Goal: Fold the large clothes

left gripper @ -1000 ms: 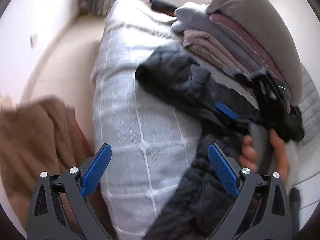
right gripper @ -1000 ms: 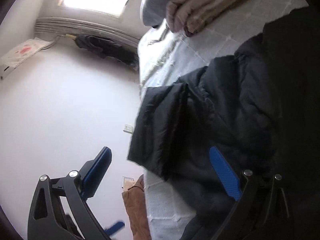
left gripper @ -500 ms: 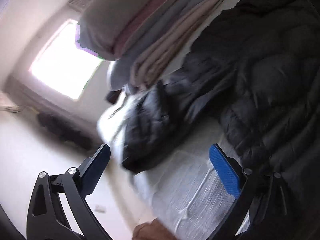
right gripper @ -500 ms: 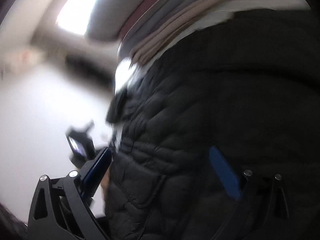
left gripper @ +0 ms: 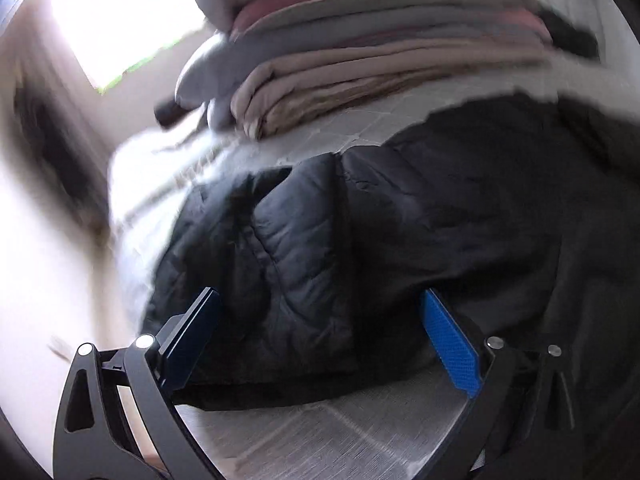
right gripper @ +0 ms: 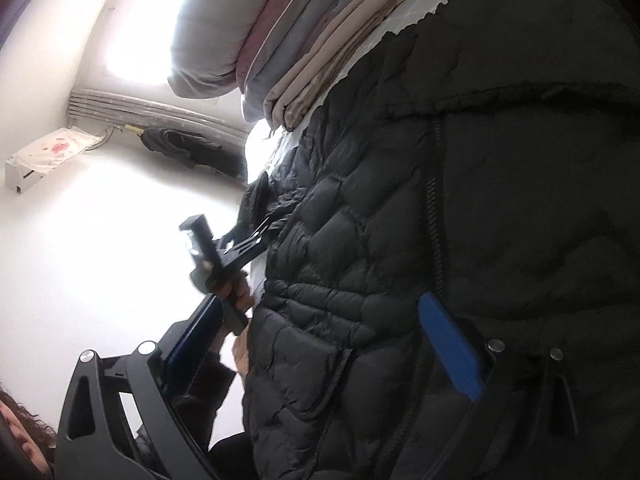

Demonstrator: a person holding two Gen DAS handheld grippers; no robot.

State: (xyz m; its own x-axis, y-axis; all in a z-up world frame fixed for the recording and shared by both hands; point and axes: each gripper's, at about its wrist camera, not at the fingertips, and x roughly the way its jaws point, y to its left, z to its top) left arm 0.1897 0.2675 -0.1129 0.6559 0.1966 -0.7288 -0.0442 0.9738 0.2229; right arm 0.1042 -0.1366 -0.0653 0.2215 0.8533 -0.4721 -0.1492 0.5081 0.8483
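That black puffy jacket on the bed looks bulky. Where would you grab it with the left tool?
I'd take the black quilted jacket by the free edge of the folded flap lying nearest the left tool, coming in low over the bedspread. That edge is thin enough to fit between the open fingers; the padded body behind it looks too thick.

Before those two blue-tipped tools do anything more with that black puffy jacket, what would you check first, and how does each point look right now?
1. Left tool open: ok, fingers wide apart.
2. Right tool open: ok.
3. Black jacket lying on the bed cover: ok.
4. Left tool lined up with the jacket's near edge: ok, the edge sits between its fingers.
5. Jacket spread flat: not ok, the sleeve bunches up.
6. Stack of folded bedding out of the way: cannot tell, it lies close behind the jacket.
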